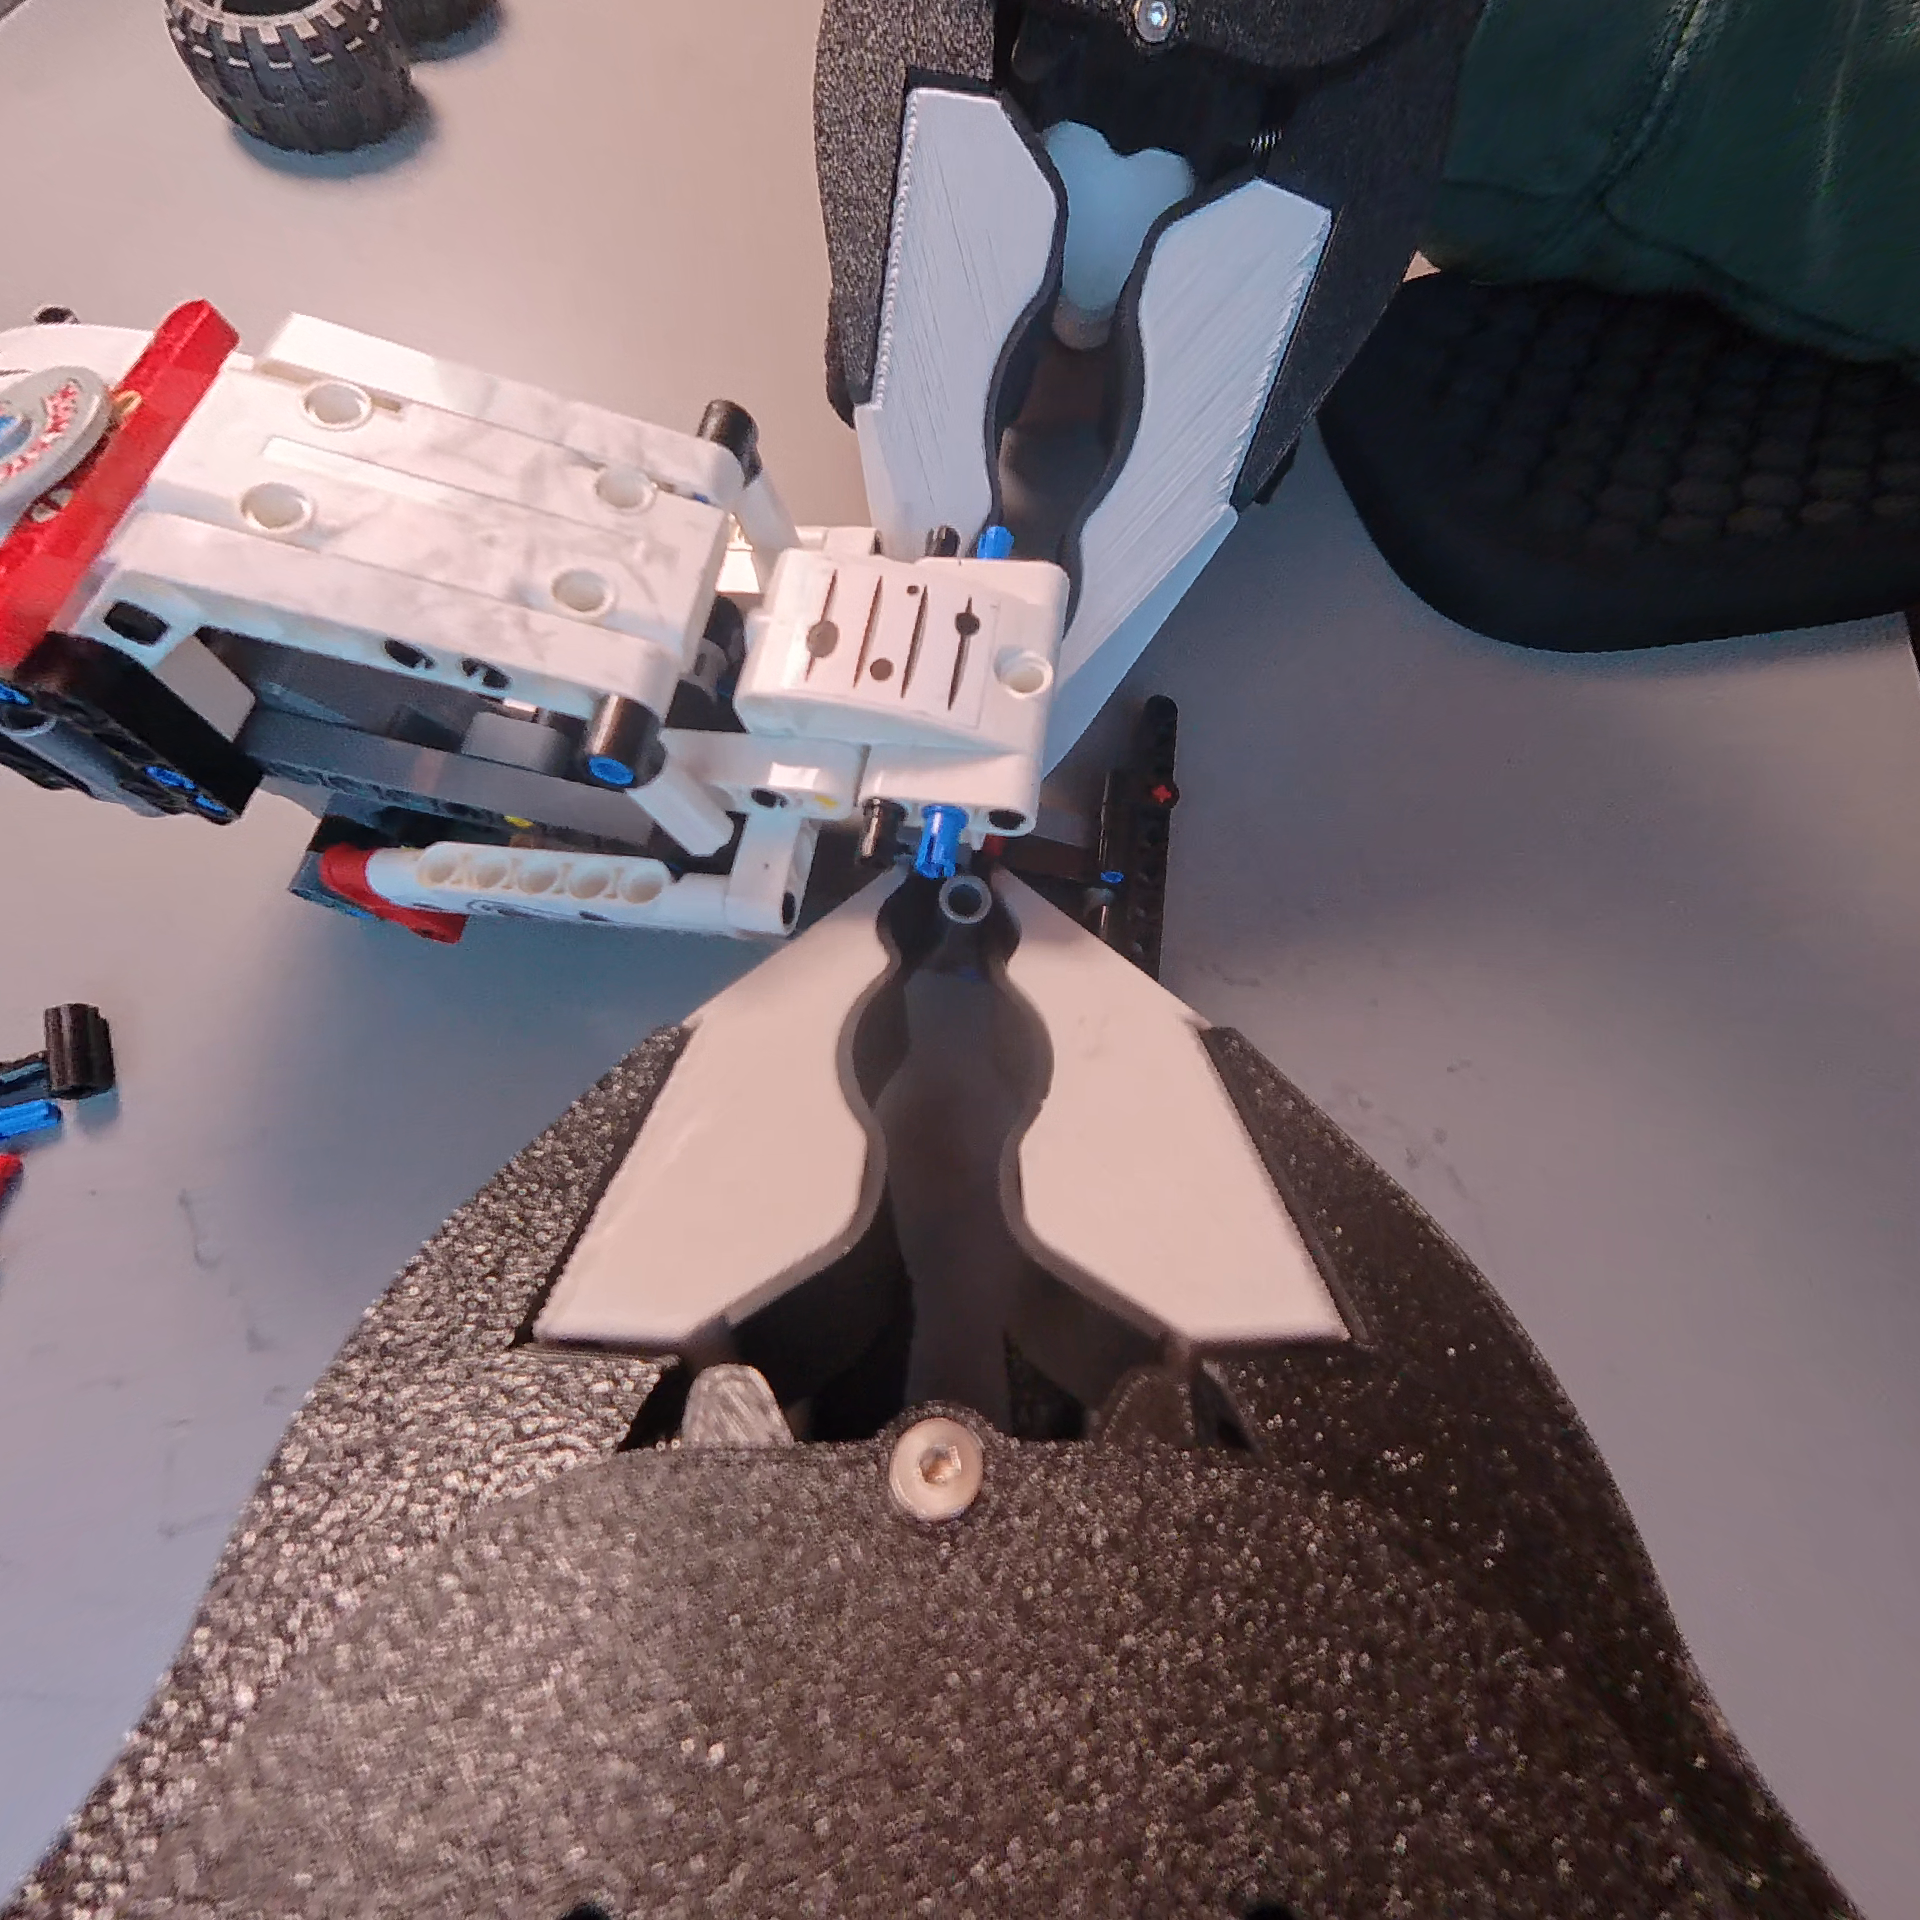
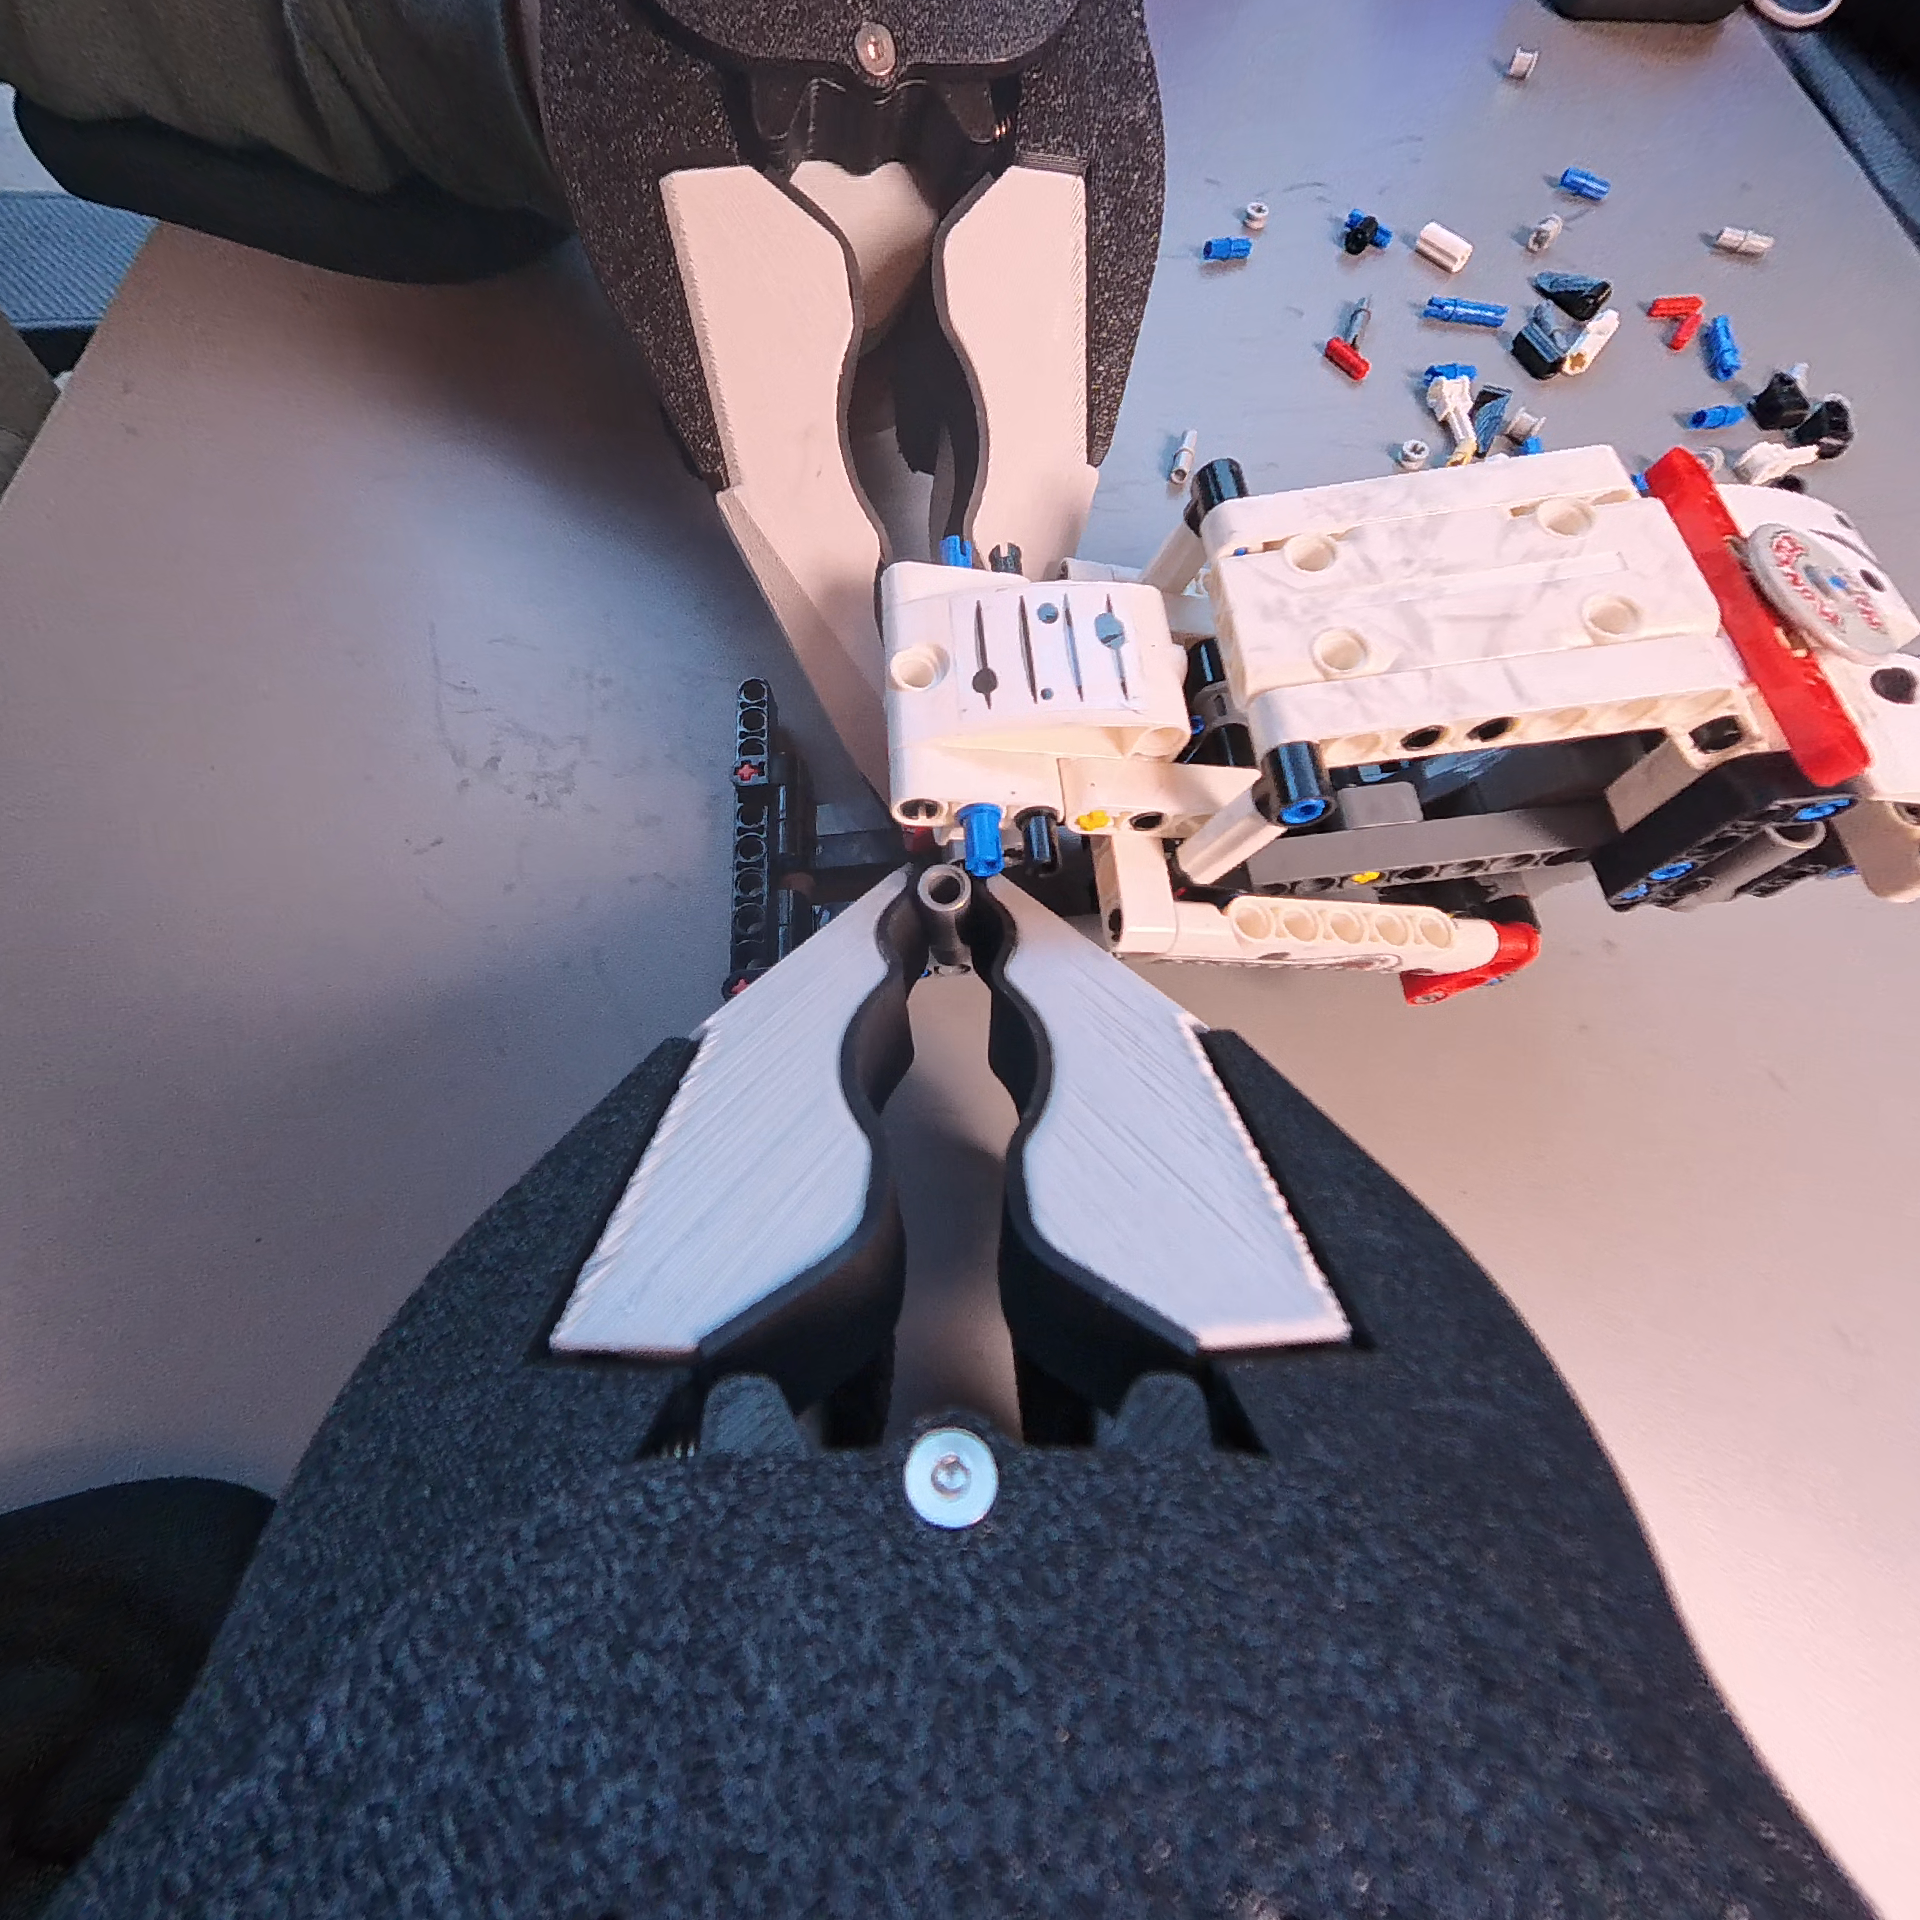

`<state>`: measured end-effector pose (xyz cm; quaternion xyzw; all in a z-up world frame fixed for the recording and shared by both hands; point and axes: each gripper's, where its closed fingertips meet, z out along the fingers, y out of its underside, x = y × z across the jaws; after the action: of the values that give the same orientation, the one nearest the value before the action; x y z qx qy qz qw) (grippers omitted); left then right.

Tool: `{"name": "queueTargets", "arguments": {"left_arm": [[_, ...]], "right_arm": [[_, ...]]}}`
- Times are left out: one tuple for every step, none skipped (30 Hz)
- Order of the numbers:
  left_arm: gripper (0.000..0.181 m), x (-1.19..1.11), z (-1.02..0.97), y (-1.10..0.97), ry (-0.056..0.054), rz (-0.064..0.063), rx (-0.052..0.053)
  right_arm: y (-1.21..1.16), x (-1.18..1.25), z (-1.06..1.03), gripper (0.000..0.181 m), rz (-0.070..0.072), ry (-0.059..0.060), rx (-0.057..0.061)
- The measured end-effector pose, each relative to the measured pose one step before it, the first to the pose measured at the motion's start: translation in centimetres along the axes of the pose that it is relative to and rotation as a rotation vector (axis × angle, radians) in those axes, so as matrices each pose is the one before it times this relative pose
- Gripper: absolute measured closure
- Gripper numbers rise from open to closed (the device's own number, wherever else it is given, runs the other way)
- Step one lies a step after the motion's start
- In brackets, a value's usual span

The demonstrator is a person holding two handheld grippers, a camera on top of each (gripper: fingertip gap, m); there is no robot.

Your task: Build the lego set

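Note:
A white, red and black lego vehicle [image 1: 447,551] lies on the grey table, also in the right wrist view [image 2: 1455,603]. My two grippers face each other across its white front block [image 1: 904,644]. My left gripper [image 1: 961,904] is shut on a small grey tube piece [image 1: 964,896] just below a blue pin [image 1: 940,836] on the block's side. My right gripper [image 2: 945,894] is shut on a like grey tube piece [image 2: 943,889] under a blue pin [image 2: 977,836] on the opposite side. A black beam [image 2: 753,831] lies at the vehicle's front end.
Two black tyres [image 1: 301,73] stand at the far left of the table. Several small loose pins and connectors [image 2: 1558,322] are scattered beyond the vehicle, and a few more lie nearby [image 1: 62,1060]. A person's dark sleeve [image 1: 1714,135] and a black meshed object [image 1: 1621,468] are at the table's edge. Less than 4 cm separates the two grippers' tips.

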<state>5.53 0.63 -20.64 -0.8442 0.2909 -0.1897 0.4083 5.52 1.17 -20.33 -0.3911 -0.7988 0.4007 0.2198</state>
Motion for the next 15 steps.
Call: {"name": "queueTargets", "arguments": {"left_arm": [[0.173, 0.018, -0.002, 0.016, 0.0014, -0.0010, -0.0004], [0.173, 0.012, -0.019, 0.016, 0.0010, -0.0009, -0.0003], [0.173, 0.032, -0.013, 0.024, 0.0016, -0.0008, -0.0002], [0.173, 0.017, -0.007, 0.007, 0.0007, -0.0001, -0.0001], [0.174, 0.023, -0.009, 0.025, 0.0006, -0.0004, -0.0005], [0.173, 0.022, -0.023, 0.015, 0.0015, -0.0024, 0.0000], [0.173, 0.001, -0.013, 0.021, 0.0013, -0.0030, -0.0004], [0.174, 0.008, -0.011, 0.028, 0.0004, -0.0006, -0.0008], [0.173, 0.017, -0.014, 0.021, 0.0012, -0.0011, -0.0012], [0.173, 0.024, -0.021, 0.017, 0.0013, 0.0002, -0.0014], [0.173, 0.024, -0.020, 0.031, 0.0000, 0.0024, -0.0012], [0.173, 0.023, -0.031, 0.028, 0.0007, 0.0007, -0.0003], [0.173, 0.035, -0.040, 0.037, 0.0035, -0.0048, 0.0000], [0.174, 0.026, -0.041, 0.035, 0.0022, -0.0031, 0.0005], [0.174, 0.021, -0.037, 0.032, 0.0005, 0.0002, 0.0012]], "right_arm": [[0.003, -0.027, 0.016, 0.175, 0.0002, -0.0016, -0.0002], [0.000, -0.004, 0.003, 0.175, 0.0010, -0.0018, -0.0001], [0.007, -0.034, 0.011, 0.175, 0.0006, -0.0025, -0.0002], [-0.002, -0.012, 0.003, 0.175, -0.0001, -0.0019, 0.0001], [-0.002, -0.026, 0.003, 0.175, -0.0010, -0.0008, -0.0001], [0.001, -0.022, 0.015, 0.175, -0.0010, -0.0009, 0.0000], [-0.002, -0.020, 0.004, 0.175, -0.0002, -0.0009, -0.0001], [-0.005, -0.008, 0.011, 0.175, 0.0007, -0.0011, -0.0003], [0.010, -0.015, 0.006, 0.175, 0.0008, -0.0017, -0.0002], [-0.004, -0.027, 0.006, 0.175, 0.0005, -0.0021, 0.0000], [-0.003, -0.027, 0.004, 0.175, -0.0007, -0.0017, 0.0000], [-0.011, -0.034, 0.012, 0.175, 0.0000, -0.0013, 0.0003], [-0.022, -0.042, 0.028, 0.174, 0.0006, -0.0018, 0.0001], [-0.023, -0.036, 0.030, 0.175, 0.0013, -0.0021, 0.0002], [-0.016, -0.030, 0.019, 0.175, 0.0011, -0.0019, 0.0002]]}}
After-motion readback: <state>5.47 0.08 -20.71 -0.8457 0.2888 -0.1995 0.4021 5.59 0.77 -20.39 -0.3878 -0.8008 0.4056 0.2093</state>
